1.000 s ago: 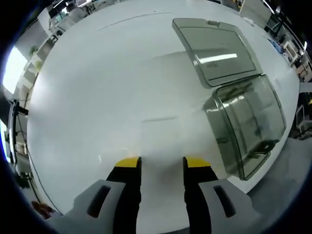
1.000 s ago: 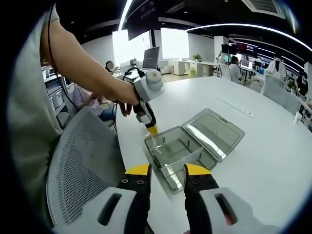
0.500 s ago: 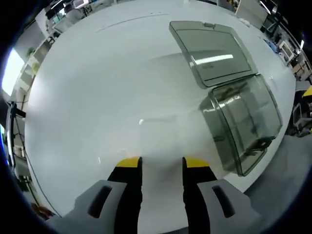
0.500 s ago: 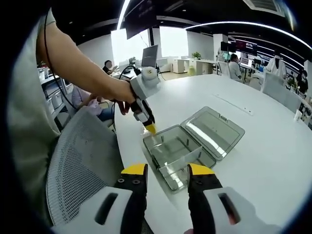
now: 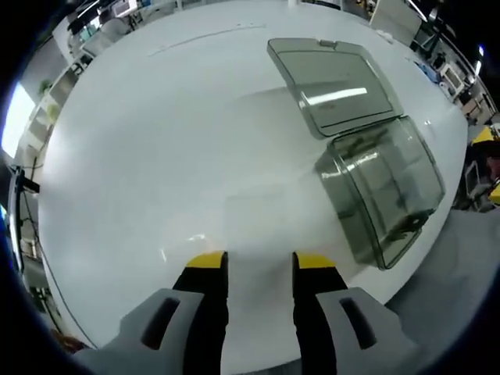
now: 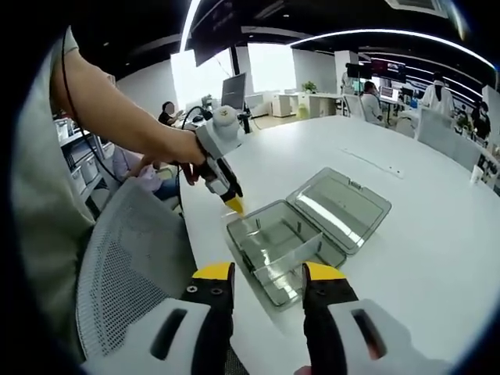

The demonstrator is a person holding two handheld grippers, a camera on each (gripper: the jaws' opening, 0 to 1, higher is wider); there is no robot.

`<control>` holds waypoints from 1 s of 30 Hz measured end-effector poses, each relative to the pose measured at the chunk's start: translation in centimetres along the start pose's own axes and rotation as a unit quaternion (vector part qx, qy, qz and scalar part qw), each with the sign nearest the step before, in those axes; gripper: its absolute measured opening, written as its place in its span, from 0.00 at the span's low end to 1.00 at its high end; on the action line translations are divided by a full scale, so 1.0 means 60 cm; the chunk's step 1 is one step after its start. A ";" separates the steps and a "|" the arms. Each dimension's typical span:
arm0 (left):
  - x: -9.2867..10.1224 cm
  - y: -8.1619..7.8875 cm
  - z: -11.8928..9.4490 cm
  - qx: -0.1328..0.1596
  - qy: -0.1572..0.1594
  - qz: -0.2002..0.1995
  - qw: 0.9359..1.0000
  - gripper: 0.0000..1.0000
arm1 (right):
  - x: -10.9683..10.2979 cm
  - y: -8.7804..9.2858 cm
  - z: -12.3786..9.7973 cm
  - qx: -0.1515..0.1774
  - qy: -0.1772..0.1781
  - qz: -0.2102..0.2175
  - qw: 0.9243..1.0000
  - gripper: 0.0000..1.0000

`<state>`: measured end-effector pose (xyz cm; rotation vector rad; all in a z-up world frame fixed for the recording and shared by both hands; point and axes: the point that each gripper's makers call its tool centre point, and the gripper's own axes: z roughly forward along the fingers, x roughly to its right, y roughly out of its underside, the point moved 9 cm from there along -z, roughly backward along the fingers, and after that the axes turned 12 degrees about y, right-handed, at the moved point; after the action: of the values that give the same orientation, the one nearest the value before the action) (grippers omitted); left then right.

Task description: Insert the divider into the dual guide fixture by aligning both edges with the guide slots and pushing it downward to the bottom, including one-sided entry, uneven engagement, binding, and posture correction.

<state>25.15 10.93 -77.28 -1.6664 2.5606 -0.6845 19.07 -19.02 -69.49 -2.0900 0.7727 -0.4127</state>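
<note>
Left gripper view, clear box [image 5: 383, 195] (lid open)

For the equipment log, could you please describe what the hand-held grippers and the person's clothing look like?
Each hand-held gripper, left and right, has black jaws with yellow tips on a light grey body with dark slots. In the right gripper view, the left one carries a white rounded housing, and the person wears a pale short sleeve.

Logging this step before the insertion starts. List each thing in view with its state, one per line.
Clear box: open, upright on the white table.
Box lid: swung fully back, lying flat.
Left gripper: open, tips beside the box's near corner.
Right gripper: open, empty, pointed at the box.
Divider: cannot tell.
</note>
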 end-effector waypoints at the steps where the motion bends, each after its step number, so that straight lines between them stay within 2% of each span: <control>1: 0.000 0.000 -0.001 0.001 0.002 0.001 1.000 0.29 | 0.001 0.000 0.001 0.000 0.000 0.004 1.000 0.30; 8: 0.002 0.002 -0.011 0.006 0.009 0.002 1.000 0.29 | 0.006 -0.002 0.007 0.000 -0.001 0.024 1.000 0.31; 18: 0.008 0.001 -0.036 0.030 0.021 0.001 0.999 0.29 | 0.012 -0.004 0.021 -0.002 -0.002 0.052 0.999 0.31; 30: 0.020 0.005 -0.064 0.059 0.031 0.009 0.998 0.29 | 0.016 -0.020 0.040 0.002 -0.008 0.089 0.996 0.30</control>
<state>23.43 11.32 -73.63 -1.6090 2.5175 -0.8807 21.56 -17.66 -69.89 -1.9979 0.9393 -0.2981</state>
